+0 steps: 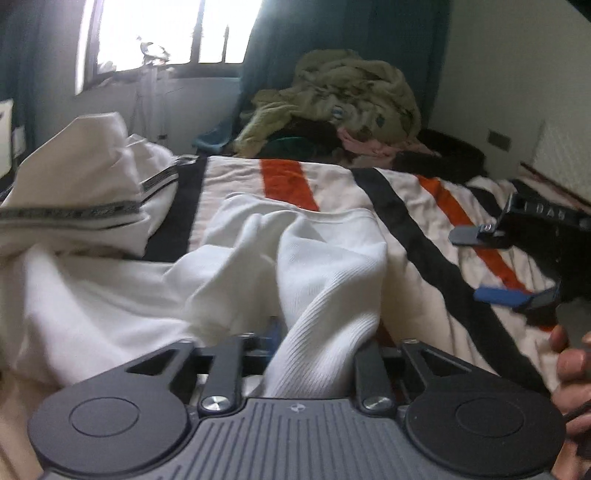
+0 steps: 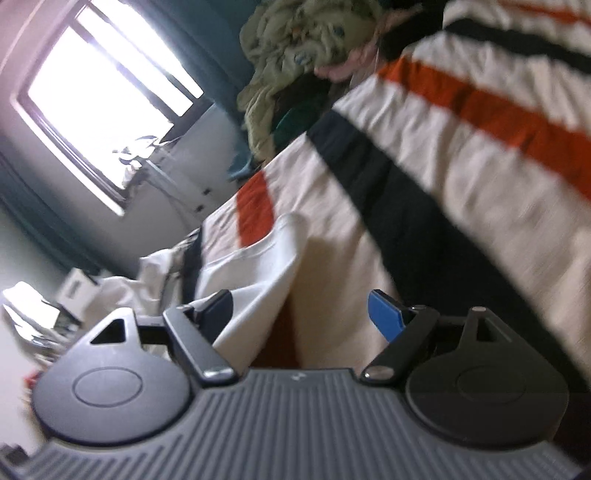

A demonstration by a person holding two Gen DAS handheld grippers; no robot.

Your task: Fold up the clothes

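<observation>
A white ribbed garment (image 1: 325, 273) lies crumpled on the striped bedspread (image 1: 373, 184) and drapes back over my left gripper (image 1: 295, 343). Its finger arms stand apart under the loose cloth, which hides the fingertips. My right gripper (image 1: 491, 266) hovers over the bed at the right, open, with nothing pinched. In the right wrist view the right gripper (image 2: 301, 314) is open, and the white garment's edge (image 2: 258, 280) lies against its dark left finger (image 2: 218, 306). The blue-padded finger (image 2: 386, 317) is over bare bedspread (image 2: 443, 177).
A second white garment with black patterned trim (image 1: 74, 184) is heaped at the left. A pile of olive and dark clothes (image 1: 340, 107) sits at the far end of the bed by the teal curtain. A person's hand (image 1: 569, 369) is at the right edge. A bright window (image 1: 166, 33) is behind.
</observation>
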